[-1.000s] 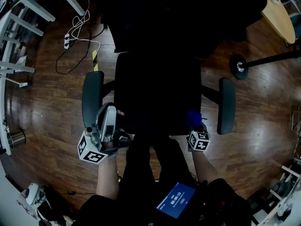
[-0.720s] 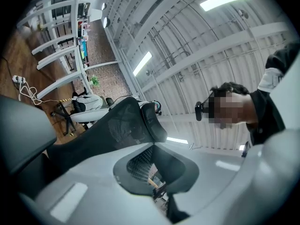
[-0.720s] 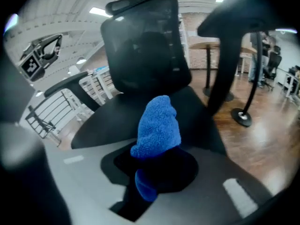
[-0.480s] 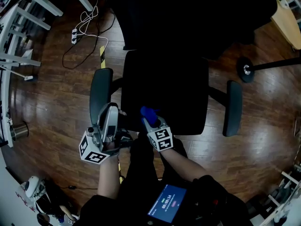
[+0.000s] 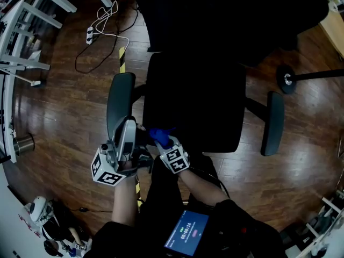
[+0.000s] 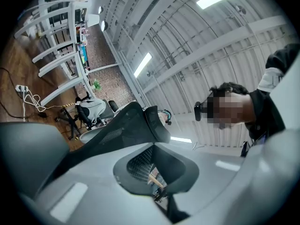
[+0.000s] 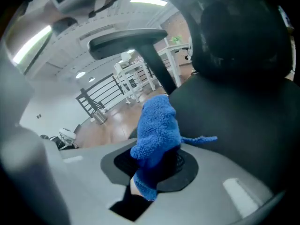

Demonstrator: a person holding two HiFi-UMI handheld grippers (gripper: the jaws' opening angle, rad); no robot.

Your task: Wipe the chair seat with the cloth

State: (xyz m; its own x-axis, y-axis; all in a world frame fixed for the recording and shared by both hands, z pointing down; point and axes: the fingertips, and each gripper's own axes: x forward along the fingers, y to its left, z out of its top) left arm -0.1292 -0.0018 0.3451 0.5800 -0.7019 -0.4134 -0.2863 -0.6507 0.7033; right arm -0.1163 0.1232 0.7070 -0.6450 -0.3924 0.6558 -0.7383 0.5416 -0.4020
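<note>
Blue cloth [image 5: 159, 135] sits at the near corner of the black chair seat [image 5: 196, 101] in the head view, on the side of the left armrest [image 5: 119, 104]. It is bunched at the tip of the right gripper [image 5: 164, 143], which reaches in from the seat's front edge. The left gripper [image 5: 129, 124] hangs just beside it, between the cloth and that armrest, off the seat and over the wood floor [image 5: 54, 117]. The other armrest [image 5: 274, 122] stands well apart at the far side.

The left gripper view looks upward at ceiling lights and the chair's mesh back [image 6: 117, 130]. The left gripper [image 6: 157, 170] has its jaws together with nothing between them.

In the right gripper view, the right gripper [image 7: 154, 170] is clamped on the cloth [image 7: 157, 130], which stands out from the jaws as a thick fuzzy wad with one thin corner trailing sideways. The wad lies against the dark seat [image 7: 234, 116]; an armrest [image 7: 129, 41] on its post shows beyond.
</note>
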